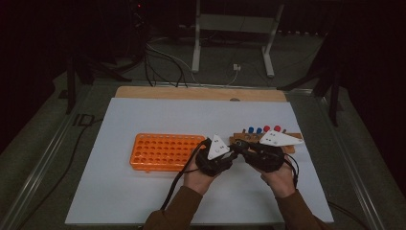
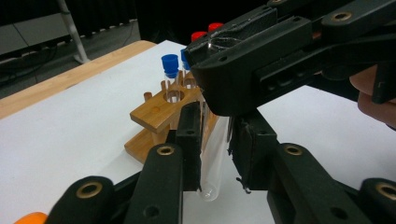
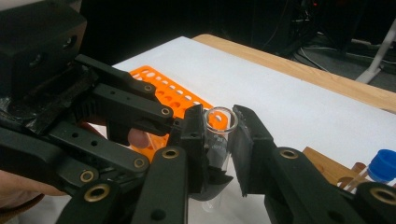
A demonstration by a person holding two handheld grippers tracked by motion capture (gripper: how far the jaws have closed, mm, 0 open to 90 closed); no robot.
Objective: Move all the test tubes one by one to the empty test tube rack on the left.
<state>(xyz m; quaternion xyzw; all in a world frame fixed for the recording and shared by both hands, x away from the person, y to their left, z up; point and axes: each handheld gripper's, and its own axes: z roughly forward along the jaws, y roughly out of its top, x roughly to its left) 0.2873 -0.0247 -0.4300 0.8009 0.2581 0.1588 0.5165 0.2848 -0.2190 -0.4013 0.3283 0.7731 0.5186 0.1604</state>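
Note:
A clear, uncapped test tube [image 2: 214, 158] is held between both grippers above the white mat, just in front of the wooden stand [image 2: 156, 112]. My left gripper [image 2: 215, 126] is shut on the tube's lower part, and its rounded bottom pokes out below the pads. My right gripper [image 3: 219, 116] is shut on the upper part, just under the open mouth of the tube [image 3: 219, 120]. In the high view the left gripper [image 1: 233, 150] and right gripper [image 1: 242, 146] meet tip to tip at the stand's left end.
The wooden stand [image 1: 238, 139] holds tubes with blue caps [image 1: 254, 130] and red caps [image 1: 272, 128]. An empty orange rack [image 1: 163, 151] with several holes lies to the left. A wooden table edge [image 1: 201, 93] runs along the back of the mat.

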